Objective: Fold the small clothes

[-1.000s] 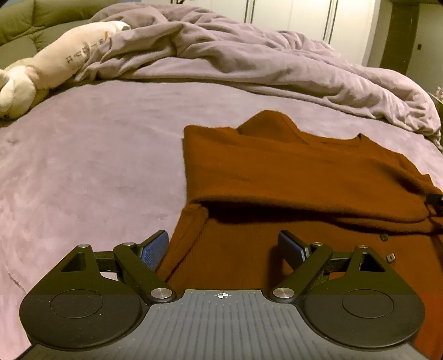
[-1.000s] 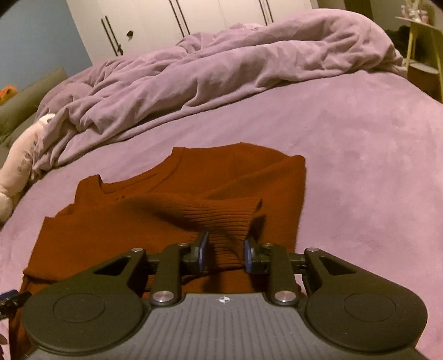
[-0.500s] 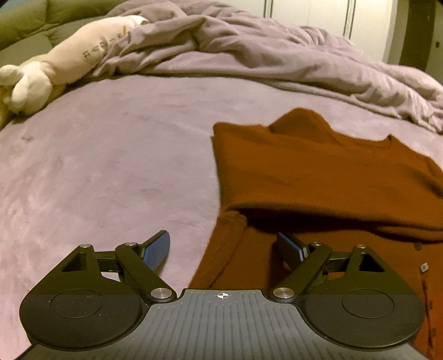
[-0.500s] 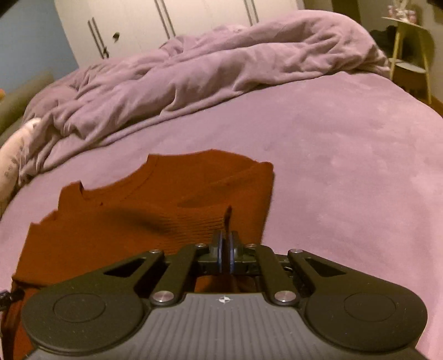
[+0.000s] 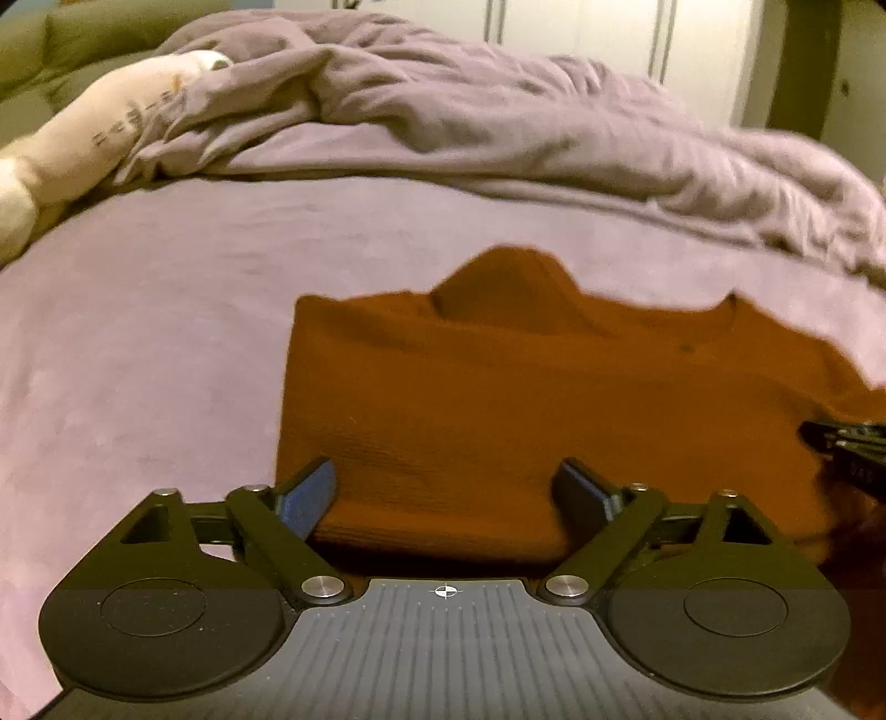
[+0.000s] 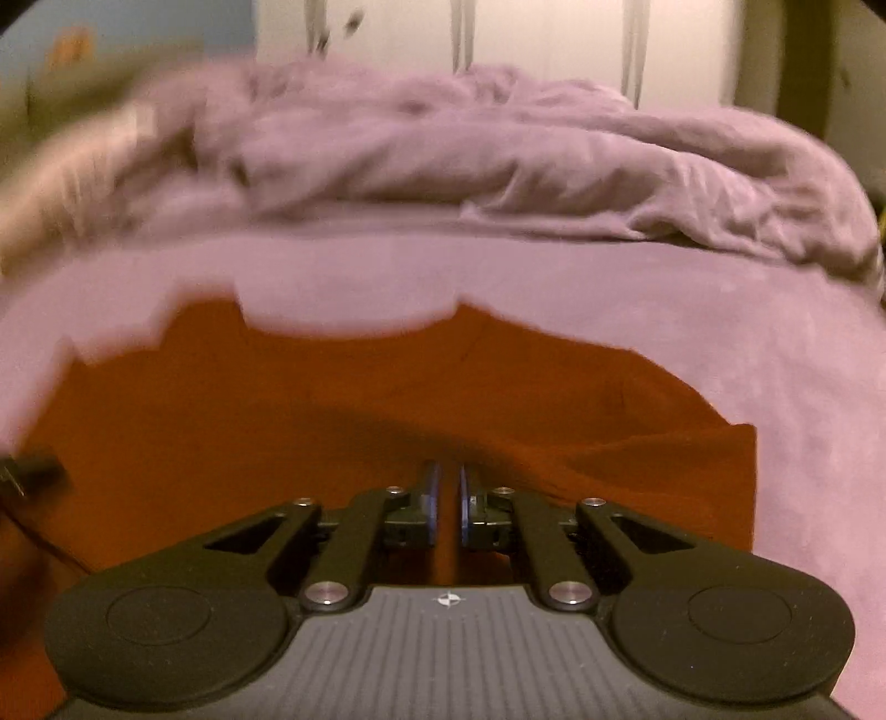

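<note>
A rust-orange knit sweater (image 5: pixel 498 399) lies partly folded on the purple bed cover (image 5: pixel 138 343). My left gripper (image 5: pixel 446 490) is open, its fingers on either side of the sweater's near folded edge. My right gripper (image 6: pixel 446 498) is shut on a raised fold of the sweater (image 6: pixel 387 399), with a thin gap between the pads. The right gripper's tip shows at the right edge of the left wrist view (image 5: pixel 847 443). The right wrist view is blurred.
A crumpled purple duvet (image 5: pixel 498 122) is heaped across the far side of the bed. A cream plush toy (image 5: pixel 111 127) lies at the far left. White wardrobe doors (image 6: pixel 554 33) stand behind the bed.
My right gripper closed on the sweater's fold and carried it across while turning. My left gripper moved forward so the sweater's near edge now lies between its open fingers.
</note>
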The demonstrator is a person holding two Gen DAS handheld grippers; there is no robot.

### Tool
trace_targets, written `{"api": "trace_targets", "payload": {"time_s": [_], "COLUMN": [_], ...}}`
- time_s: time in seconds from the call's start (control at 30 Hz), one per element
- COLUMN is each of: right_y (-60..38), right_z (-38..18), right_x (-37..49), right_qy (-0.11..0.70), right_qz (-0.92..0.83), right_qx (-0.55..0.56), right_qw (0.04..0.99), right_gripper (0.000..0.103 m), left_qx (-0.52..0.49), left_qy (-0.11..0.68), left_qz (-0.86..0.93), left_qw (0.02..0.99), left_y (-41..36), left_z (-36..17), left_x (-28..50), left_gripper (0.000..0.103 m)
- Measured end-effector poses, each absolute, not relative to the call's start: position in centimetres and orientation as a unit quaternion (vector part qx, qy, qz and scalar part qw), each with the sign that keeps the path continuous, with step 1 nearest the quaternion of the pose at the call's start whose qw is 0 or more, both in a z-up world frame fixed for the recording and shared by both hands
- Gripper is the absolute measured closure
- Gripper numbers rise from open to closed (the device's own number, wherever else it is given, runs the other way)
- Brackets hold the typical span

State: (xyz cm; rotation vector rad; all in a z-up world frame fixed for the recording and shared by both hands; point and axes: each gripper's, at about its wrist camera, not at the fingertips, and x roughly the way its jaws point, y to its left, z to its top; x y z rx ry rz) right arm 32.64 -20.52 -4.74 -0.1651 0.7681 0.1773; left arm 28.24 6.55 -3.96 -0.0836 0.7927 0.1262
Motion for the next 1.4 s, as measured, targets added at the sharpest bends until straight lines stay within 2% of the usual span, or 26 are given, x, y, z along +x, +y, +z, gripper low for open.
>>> {"api": "trace_targets", "payload": {"time_s": [0.1, 0.3, 0.33, 0.4, 0.57, 1.07, 1.2, 1.33, 1.4], "right_y": [-20.0, -22.4, -22.8, -23.9, -25.1, -24.1, -24.4, -25.9, -26.6], "right_z": [-7.0, -5.6, -5.3, -5.0, -5.2, -5.1, -4.4, -2.9, -2.3], "right_x": [31.9, 31.5, 30.8, 28.7, 25.7, 26.8, 27.0, 27.3, 28.0], "right_qy": [0.34, 0.362, 0.362, 0.357, 0.338, 0.363, 0.382, 0.393, 0.392], "right_qz": [0.054, 0.048, 0.049, 0.054, 0.072, 0.067, 0.065, 0.074, 0.07], "right_qx": [-0.179, -0.124, -0.116, -0.099, -0.117, -0.142, -0.12, -0.041, 0.01], "right_qw": [0.922, 0.923, 0.924, 0.927, 0.931, 0.919, 0.914, 0.915, 0.917], "right_gripper": [0.096, 0.096, 0.092, 0.092, 0.091, 0.091, 0.09, 0.079, 0.079], "left_qx": [-0.024, -0.028, -0.029, -0.031, -0.02, -0.014, -0.034, -0.044, -0.045], "left_qy": [0.388, 0.389, 0.389, 0.391, 0.399, 0.41, 0.401, 0.378, 0.37], "left_qz": [0.045, 0.043, 0.044, 0.047, 0.056, 0.048, 0.052, 0.052, 0.057], "left_qw": [0.92, 0.92, 0.92, 0.919, 0.915, 0.911, 0.914, 0.923, 0.926], "left_y": [6.8, 7.4, 7.5, 7.4, 6.8, 7.1, 7.6, 8.1, 8.1], "left_z": [-4.5, -4.2, -4.2, -4.2, -3.9, -3.6, -2.8, -1.6, -1.2], "left_x": [28.5, 27.4, 27.2, 27.0, 26.9, 26.4, 25.1, 25.1, 25.8], "left_gripper": [0.004, 0.004, 0.004, 0.004, 0.004, 0.004, 0.005, 0.005, 0.005]}}
